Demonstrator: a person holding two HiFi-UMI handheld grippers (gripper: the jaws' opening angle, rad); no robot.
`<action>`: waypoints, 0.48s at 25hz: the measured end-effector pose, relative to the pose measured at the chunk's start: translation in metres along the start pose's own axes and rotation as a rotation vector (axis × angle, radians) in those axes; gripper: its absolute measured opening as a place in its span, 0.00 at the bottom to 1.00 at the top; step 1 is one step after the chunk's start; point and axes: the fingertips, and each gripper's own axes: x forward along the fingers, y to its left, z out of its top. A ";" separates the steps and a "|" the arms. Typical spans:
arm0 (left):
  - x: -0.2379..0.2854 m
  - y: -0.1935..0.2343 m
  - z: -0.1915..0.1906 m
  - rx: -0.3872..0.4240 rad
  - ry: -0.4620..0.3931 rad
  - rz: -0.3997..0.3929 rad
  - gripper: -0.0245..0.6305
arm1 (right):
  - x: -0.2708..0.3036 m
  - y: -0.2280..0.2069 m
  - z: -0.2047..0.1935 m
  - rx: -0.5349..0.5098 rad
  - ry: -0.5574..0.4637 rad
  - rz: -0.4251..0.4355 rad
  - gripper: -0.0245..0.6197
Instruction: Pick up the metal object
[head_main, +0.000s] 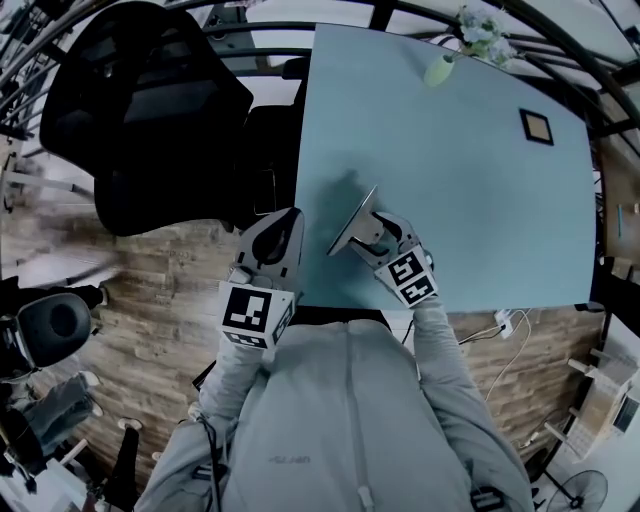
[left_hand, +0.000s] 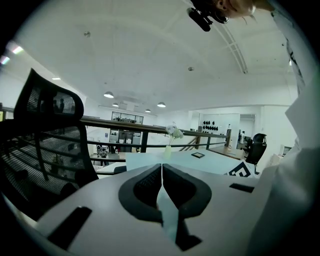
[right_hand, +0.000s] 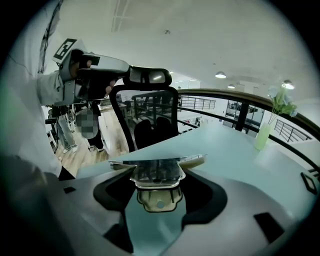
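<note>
1. Right tool: jaws set wide, pads clamped on the flat shiny metal plate.
2. Plate: held tilted over the pale blue tabletop, near its front edge.
3. Left tool: jaws pressed together, nothing between them, at the tabletop's front left corner.

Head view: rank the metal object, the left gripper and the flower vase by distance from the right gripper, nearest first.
1. metal object, held between the jaws of the right gripper.
2. left gripper, alongside on the left.
3. flower vase, at the far edge of the table.
</note>
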 end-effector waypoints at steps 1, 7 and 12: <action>-0.001 0.000 0.002 0.002 -0.005 0.002 0.08 | -0.004 -0.001 0.004 0.000 -0.011 -0.009 0.50; -0.010 0.000 0.014 0.018 -0.039 0.006 0.08 | -0.028 -0.010 0.031 0.003 -0.094 -0.080 0.50; -0.017 -0.002 0.025 0.033 -0.071 0.013 0.08 | -0.053 -0.017 0.051 0.004 -0.163 -0.136 0.50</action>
